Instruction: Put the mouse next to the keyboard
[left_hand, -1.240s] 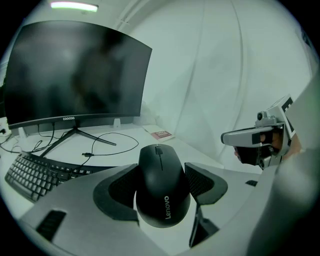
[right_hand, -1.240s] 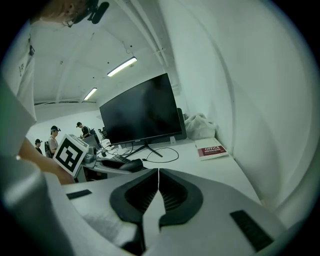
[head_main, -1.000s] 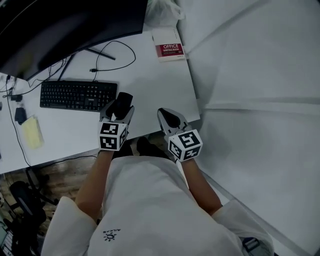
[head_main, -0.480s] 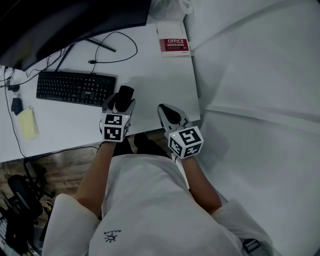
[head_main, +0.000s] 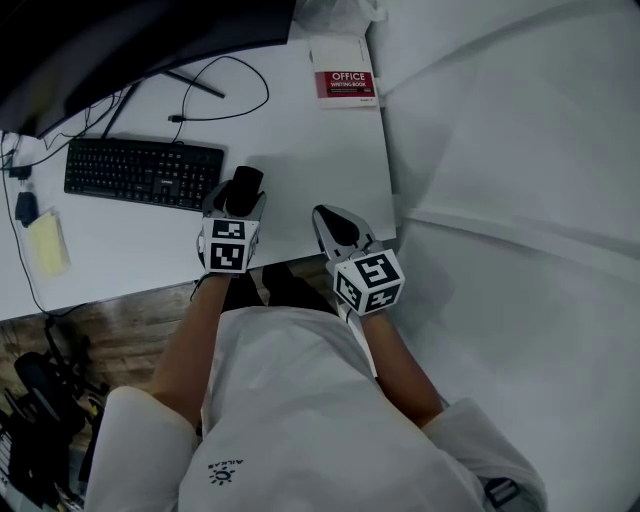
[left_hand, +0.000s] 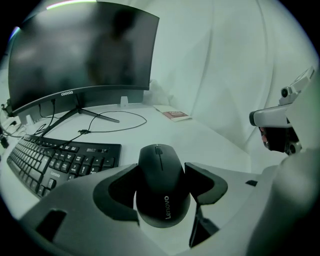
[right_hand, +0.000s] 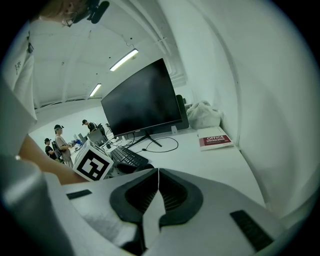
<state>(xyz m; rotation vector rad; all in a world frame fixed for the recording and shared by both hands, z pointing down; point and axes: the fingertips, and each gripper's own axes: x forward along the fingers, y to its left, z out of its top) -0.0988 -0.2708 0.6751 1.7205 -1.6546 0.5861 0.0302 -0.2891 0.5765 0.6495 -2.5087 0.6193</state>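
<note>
The mouse (left_hand: 161, 172) is pinched in your left claw (head_main: 243, 198), just beside the right end of the keyboard (head_main: 143, 172). You cannot tell from here whether it touches the bench (head_main: 310, 150). You look to be at the placing step. Next, settle it flat, then spread the jaws without nudging it. Your right claw (right_hand: 157, 187) is pressed together and empty, at the bench's near edge.

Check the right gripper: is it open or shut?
Shut. The right gripper shows both jaws meeting tip to tip in its own view, with nothing between them.
</note>
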